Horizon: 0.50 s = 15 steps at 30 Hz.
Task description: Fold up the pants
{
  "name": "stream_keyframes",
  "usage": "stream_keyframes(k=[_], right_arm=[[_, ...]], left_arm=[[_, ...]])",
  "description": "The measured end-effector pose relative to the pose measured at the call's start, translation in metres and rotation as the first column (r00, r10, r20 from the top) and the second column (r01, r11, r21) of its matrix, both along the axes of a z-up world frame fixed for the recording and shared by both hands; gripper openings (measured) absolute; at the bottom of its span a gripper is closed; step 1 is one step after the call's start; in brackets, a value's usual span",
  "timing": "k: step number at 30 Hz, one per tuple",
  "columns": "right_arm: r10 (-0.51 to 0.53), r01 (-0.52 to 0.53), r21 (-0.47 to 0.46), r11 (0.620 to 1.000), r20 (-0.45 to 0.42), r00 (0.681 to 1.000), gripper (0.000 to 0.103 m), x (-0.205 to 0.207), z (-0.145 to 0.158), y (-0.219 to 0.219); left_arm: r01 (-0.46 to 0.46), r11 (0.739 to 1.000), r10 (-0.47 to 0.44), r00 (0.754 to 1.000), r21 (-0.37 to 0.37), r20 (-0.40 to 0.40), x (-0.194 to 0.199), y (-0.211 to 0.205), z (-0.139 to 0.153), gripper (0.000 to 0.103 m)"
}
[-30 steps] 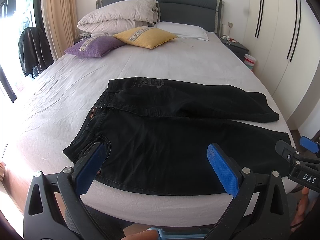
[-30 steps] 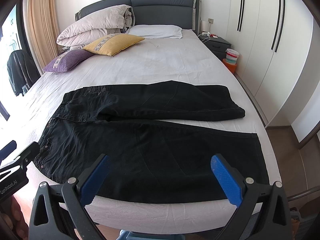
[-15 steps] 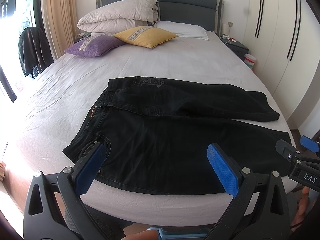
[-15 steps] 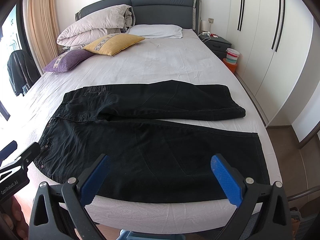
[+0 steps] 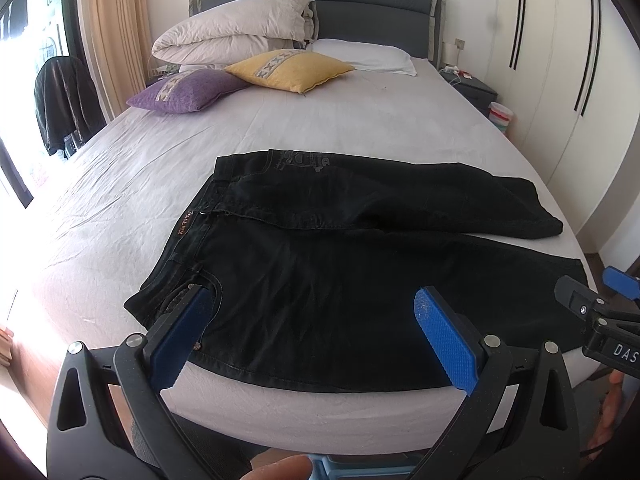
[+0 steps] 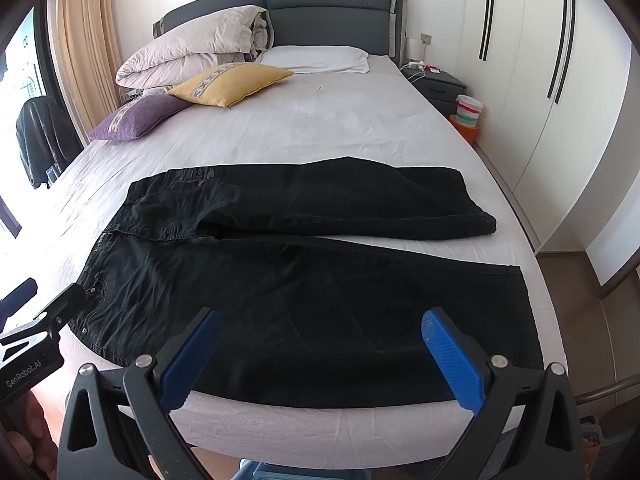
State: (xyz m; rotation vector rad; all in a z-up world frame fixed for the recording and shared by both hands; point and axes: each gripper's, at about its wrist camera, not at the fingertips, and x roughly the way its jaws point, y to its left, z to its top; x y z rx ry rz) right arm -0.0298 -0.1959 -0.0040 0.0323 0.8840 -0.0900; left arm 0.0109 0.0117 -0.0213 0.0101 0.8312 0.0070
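Observation:
Black pants (image 5: 328,280) (image 6: 304,300) lie flat across the near end of the bed, waist to the left and both legs running right, the far leg lying a little apart from the near one. My left gripper (image 5: 312,308) is open over the near edge, toward the waist and hip pocket, holding nothing. My right gripper (image 6: 320,328) is open over the near leg, closer to the hem, also holding nothing. Each gripper shows at the edge of the other's view: the right gripper (image 5: 600,312) and the left gripper (image 6: 36,320).
The bed (image 5: 280,140) has a white sheet and a dark headboard. At its head lie a purple cushion (image 5: 188,90), a yellow cushion (image 5: 290,70), a folded duvet and a white pillow. A nightstand (image 6: 436,82), an orange and white container (image 6: 468,114) and wardrobe doors stand right; a dark jacket (image 5: 64,100) hangs left.
Both views have shifted only slightly; the pants sit a touch higher in frame. Both grippers stay open and the pants have not moved.

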Motion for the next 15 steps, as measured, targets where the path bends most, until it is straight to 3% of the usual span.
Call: stream_keyframes(k=[8,13,15], right_arm=[[0.017,-0.017,0.017,1.0,-0.021,1.0,0.103,0.013,-0.008,-0.003],[0.099,-0.099,0.063,0.993,0.005,0.995,0.103,0.027,-0.008,-0.01],[0.152,-0.154,0.078,0.985,0.039,0.988,0.103,0.037,-0.004,-0.018]], left_arm=[[0.013,1.0,-0.013,1.0,-0.002,-0.016,0.013,0.003,-0.01,0.103],[0.081,0.994,-0.076,0.994,0.066,-0.084,0.036,0.007,-0.036,0.103],[0.114,0.993,-0.108,0.985,0.041,-0.132,0.047,0.014,-0.05,0.103]])
